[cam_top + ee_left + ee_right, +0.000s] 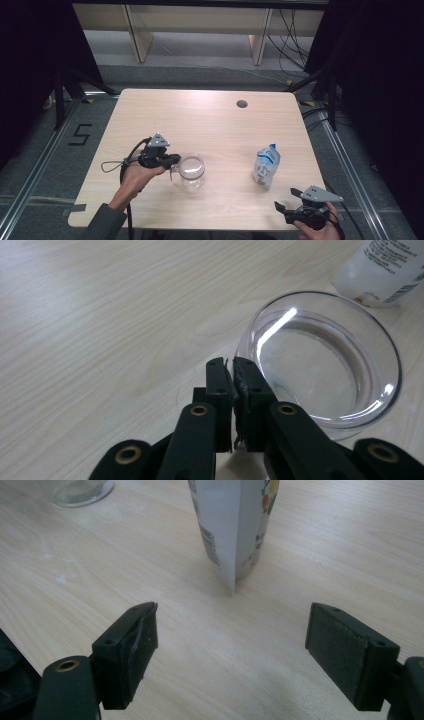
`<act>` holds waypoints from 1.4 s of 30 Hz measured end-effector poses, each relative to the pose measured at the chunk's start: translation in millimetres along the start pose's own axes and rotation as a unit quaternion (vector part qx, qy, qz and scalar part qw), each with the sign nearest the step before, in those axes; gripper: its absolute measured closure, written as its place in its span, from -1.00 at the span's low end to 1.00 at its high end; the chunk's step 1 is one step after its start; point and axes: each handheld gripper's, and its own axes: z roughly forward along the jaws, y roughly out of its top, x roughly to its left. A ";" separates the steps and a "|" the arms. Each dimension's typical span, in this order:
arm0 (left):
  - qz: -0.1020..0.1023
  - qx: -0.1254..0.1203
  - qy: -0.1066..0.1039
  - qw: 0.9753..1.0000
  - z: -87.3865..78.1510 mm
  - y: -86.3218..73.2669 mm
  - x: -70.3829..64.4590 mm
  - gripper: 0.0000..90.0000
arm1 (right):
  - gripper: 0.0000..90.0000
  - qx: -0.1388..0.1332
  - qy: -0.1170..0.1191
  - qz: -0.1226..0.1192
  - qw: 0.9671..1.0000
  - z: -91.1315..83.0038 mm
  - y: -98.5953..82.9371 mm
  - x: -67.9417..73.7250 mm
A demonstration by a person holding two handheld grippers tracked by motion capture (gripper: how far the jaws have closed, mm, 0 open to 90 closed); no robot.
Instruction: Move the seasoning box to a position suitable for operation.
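A clear glass cup (192, 171) stands on the wooden table (200, 120), left of centre. My left gripper (175, 160) is at its left side, jaws shut. In the left gripper view the shut left gripper (230, 362) sits right against the outside of the glass cup (325, 365) rim; I cannot tell whether anything thin is pinched. A white and blue pouch (266, 166) stands upright to the right. My right gripper (286, 198) is near the front right edge, open. In its own view the right gripper (232, 625) faces the pouch (235, 525), a short way off.
A round cable hole (242, 104) lies in the table's far right part. The left gripper's cable (112, 165) loops on the table to the left. The cup's base (80, 490) shows at the top left of the right gripper view. Grey floor surrounds the table.
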 end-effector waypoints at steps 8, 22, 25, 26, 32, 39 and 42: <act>-0.035 -0.073 0.000 0.997 -17.9 -10.1 1.2 0.39 | -0.52 -0.004 0.001 -0.008 1.000 0.3 0.2 -0.3; -0.010 -0.122 -0.012 0.992 -37.5 -53.5 -3.7 0.00 | -0.52 -0.007 0.003 -0.023 1.000 0.7 1.3 -1.0; -0.003 -0.118 -0.016 0.993 -32.5 -60.9 -5.0 -0.04 | -0.52 -0.007 0.004 -0.015 1.000 0.0 1.3 1.4; -0.003 -0.116 -0.019 0.993 -29.6 -63.5 -5.5 -0.06 | -0.52 -0.009 0.006 -0.025 1.000 0.5 1.5 0.0; 0.003 -0.105 -0.023 0.994 -16.2 -72.6 -6.4 -0.12 | -0.52 -0.003 0.007 -0.015 1.000 -0.7 1.3 2.3; 0.008 -0.100 -0.020 0.995 -8.4 -74.6 -10.3 -0.14 | -0.52 -0.006 0.003 -0.034 0.999 -0.1 2.0 0.3; 0.012 -0.099 -0.017 0.995 -6.9 -74.5 -10.6 -0.13 | -0.52 -0.006 0.004 -0.035 0.999 0.3 2.1 0.4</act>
